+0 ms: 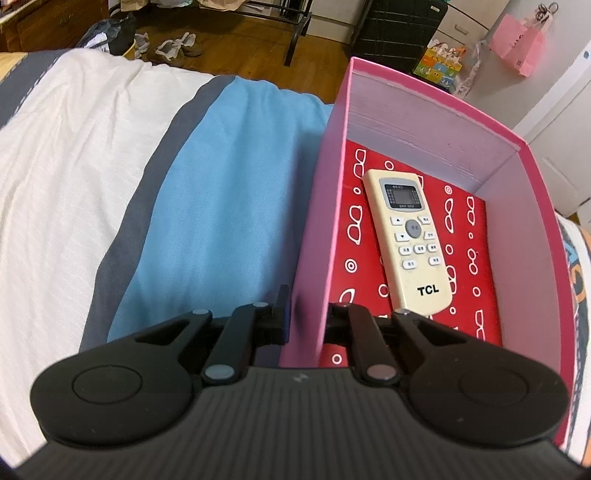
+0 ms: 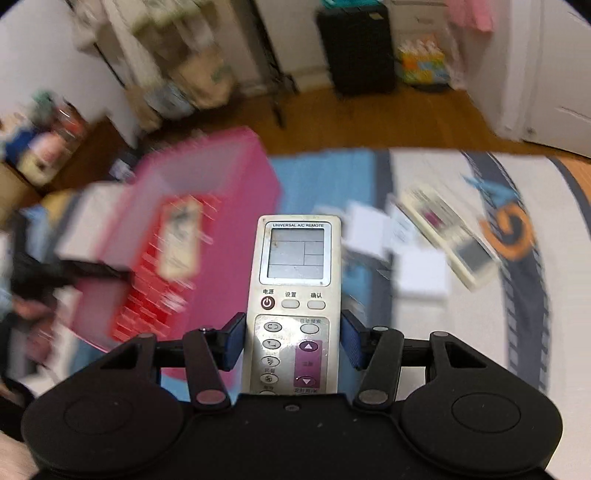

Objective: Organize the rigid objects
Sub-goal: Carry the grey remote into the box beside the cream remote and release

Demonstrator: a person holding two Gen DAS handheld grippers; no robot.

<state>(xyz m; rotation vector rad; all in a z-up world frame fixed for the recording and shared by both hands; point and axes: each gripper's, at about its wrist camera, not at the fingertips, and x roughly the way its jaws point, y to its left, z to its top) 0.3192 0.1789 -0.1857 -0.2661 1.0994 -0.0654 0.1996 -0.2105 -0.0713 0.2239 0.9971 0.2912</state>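
Note:
A pink box [image 1: 332, 206] with a red patterned floor stands on the bed. A cream TCL remote [image 1: 408, 240] lies inside it. My left gripper [image 1: 306, 314] is shut on the box's left wall, one finger outside, one inside. My right gripper [image 2: 293, 343] is shut on a white universal A/C remote [image 2: 295, 280], held above the bed, right of the blurred pink box [image 2: 207, 206]. Another cream remote [image 2: 450, 236] and white boxes [image 2: 421, 273] lie on the bed further right.
The bed has a blue, grey and white cover [image 1: 207, 177]. Beyond its edge is a wooden floor with shoes [image 1: 177, 48], a metal rack [image 1: 291, 22] and a black suitcase [image 2: 356, 48]. The right wrist view is motion-blurred.

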